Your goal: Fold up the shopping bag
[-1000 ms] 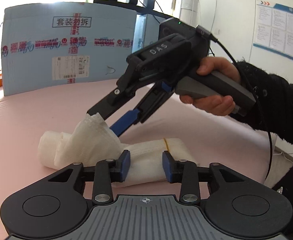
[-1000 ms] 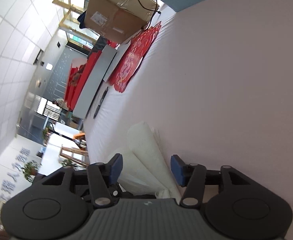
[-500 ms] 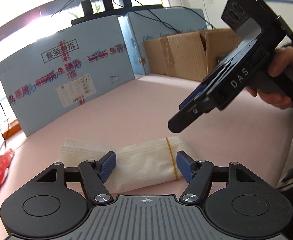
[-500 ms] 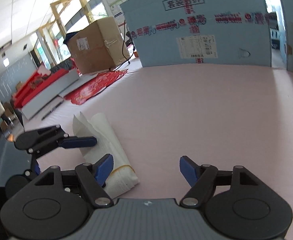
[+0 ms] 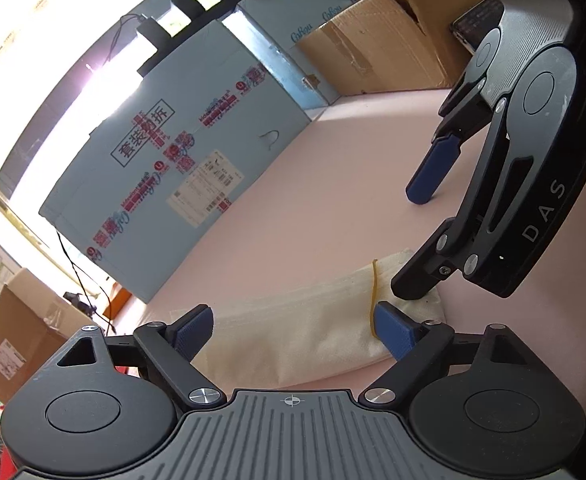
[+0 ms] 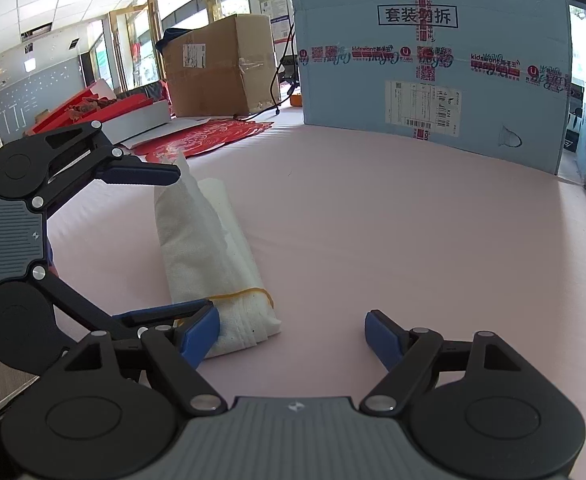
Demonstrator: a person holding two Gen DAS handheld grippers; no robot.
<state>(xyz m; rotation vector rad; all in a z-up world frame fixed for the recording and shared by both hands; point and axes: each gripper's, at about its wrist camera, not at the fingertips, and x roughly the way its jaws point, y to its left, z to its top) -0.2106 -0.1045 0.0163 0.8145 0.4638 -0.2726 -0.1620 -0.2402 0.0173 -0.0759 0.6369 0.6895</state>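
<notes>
The white shopping bag (image 5: 305,328) lies folded into a narrow bundle on the pink table, with a yellow rubber band (image 5: 373,296) around one end. It also shows in the right wrist view (image 6: 209,256), band (image 6: 249,293) at the near end. My left gripper (image 5: 293,330) is open, its blue pads on either side of the bundle, not closed on it. My right gripper (image 6: 291,334) is open and empty, just right of the bundle's banded end. In the left wrist view the right gripper (image 5: 425,248) hangs over that end.
A light blue carton (image 6: 429,68) stands at the back of the pink table (image 6: 413,240). A brown cardboard box (image 5: 389,36) stands at the back right. Another brown box (image 6: 217,68) and red paper sheets (image 6: 209,140) lie beyond the table's left side.
The right gripper let go of the bag's raised end and swung round beside the banded end. The bag now lies flat. The left gripper opened wider around it.
</notes>
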